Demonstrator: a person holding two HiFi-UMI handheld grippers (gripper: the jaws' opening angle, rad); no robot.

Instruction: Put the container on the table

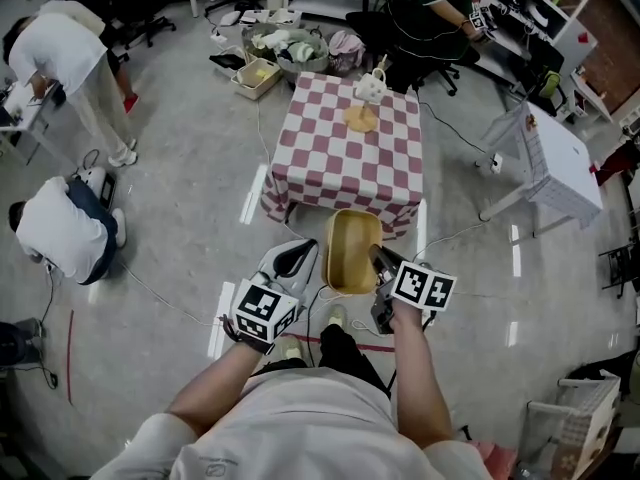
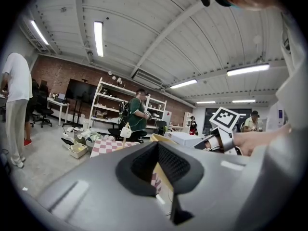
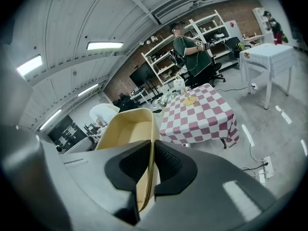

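Both forearms (image 1: 415,373) are being stretched forward. The container (image 1: 352,248) is being pinched at the rim by the right hand-held gripper (image 3: 149,170), plain only in its view; the left hand-held gripper (image 2: 156,170) is being held released.

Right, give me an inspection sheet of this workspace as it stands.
Surface: checkered table, ahead, apart from the container.
Job's things: yellow container, off the table, carried by its rim.
Clutter: white vessel on tan stand at the table's far edge; bins on the floor beyond.
Tongs: right tongs shut on the container's rim; left tongs slightly apart, empty.
Cables: cords trail over the floor.
Surroundings: people working, white side table, shelving.
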